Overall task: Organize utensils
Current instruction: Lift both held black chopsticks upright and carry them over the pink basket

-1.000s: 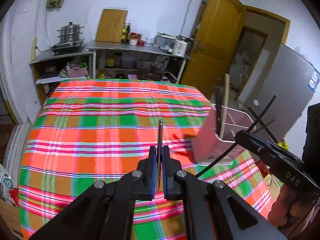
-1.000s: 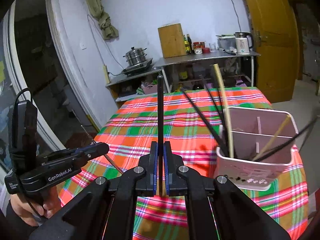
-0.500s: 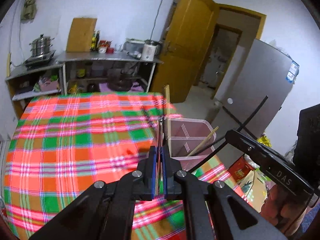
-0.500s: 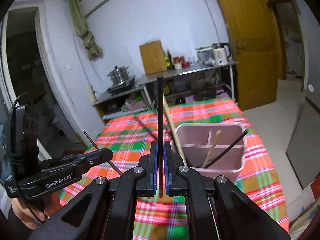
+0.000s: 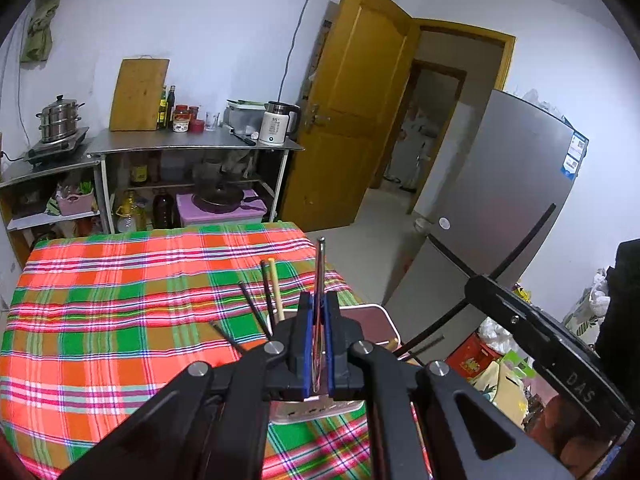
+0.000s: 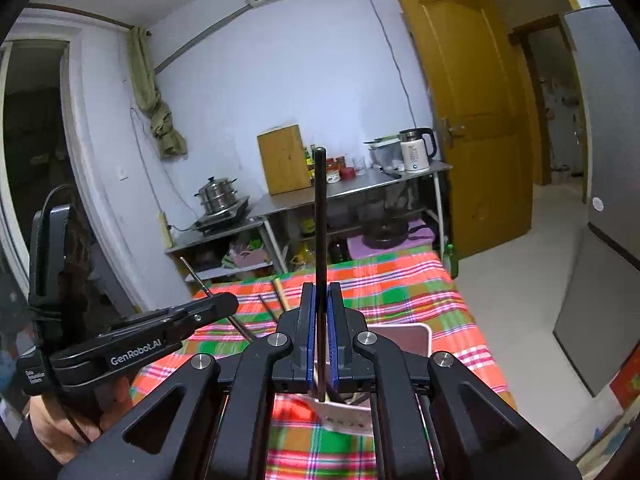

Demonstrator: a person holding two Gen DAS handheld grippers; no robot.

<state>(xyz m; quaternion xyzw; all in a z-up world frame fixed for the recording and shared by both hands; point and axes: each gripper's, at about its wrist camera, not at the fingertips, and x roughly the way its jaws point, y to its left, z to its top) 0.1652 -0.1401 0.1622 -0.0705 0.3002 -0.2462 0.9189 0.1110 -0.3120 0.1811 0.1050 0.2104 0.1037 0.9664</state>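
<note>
Both wrist views above pink holder (image 5: pixel 376 316)

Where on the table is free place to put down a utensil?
The plaid tablecloth is bare from its far edge by the shelves to the near edge, left of the pink holder. The holder corner is crowded: chopsticks and both grippers.

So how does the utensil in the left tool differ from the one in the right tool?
The thin silvery metal chopstick in the left tool is shiny and tapers to a fine tip; the matte black chopstick in the right tool is thicker with a blunt end. The black one also sticks out further beyond its pads than the silvery one. Both stand upright, clamped between blue pads above the pink plastic utensil holder.
</note>
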